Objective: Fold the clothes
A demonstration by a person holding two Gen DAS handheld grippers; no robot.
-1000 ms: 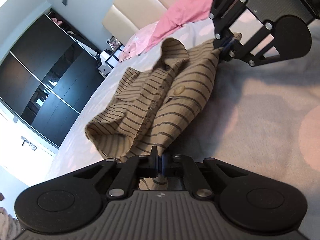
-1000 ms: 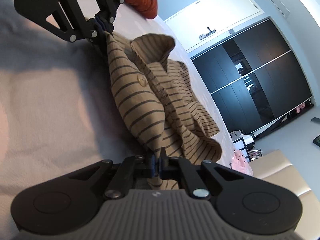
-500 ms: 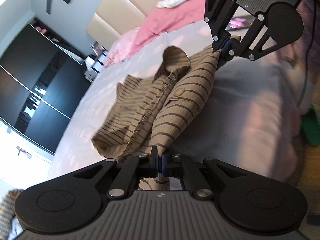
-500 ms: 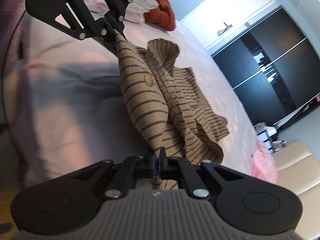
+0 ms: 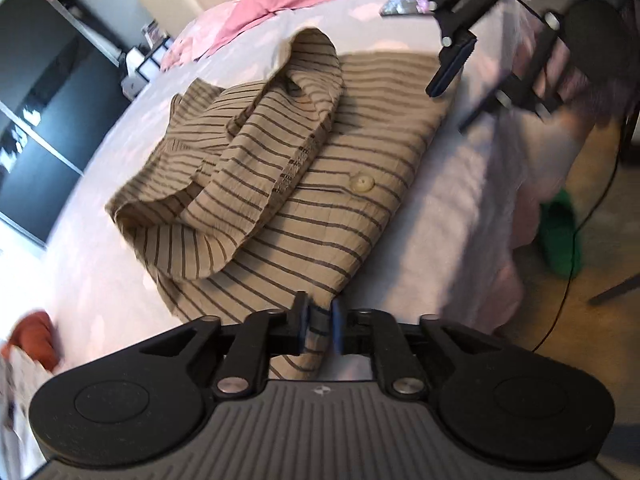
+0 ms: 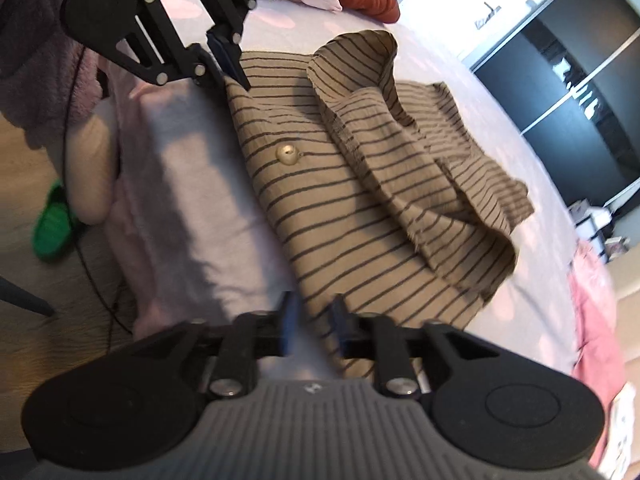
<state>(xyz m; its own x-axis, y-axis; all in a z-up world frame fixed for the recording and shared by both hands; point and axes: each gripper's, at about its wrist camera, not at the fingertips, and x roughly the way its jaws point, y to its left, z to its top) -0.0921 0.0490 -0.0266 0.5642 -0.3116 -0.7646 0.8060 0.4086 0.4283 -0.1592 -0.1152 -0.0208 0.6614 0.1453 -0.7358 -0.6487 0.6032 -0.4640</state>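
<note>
Slipper (image 6: 52, 224) clearer in right view, shirt (image 6: 360, 184) flat

Striped shirt (image 5: 320, 208) on bed (image 5: 452, 216), hem between parted left hand-held gripper (image 5: 319, 326) jaws.

Both hand-held grippers (image 5: 318, 322) (image 6: 312, 322) just opening

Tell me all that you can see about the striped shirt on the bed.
The shirt is tan with thin dark stripes, of crinkled cloth, with one pale button showing. It lies folded on the bed near its edge, the collar and a sleeve bunched on top. One corner lies between the pads of the left claw, another between those of the right claw. Both claws have just been opening and no longer pinch it.
</note>
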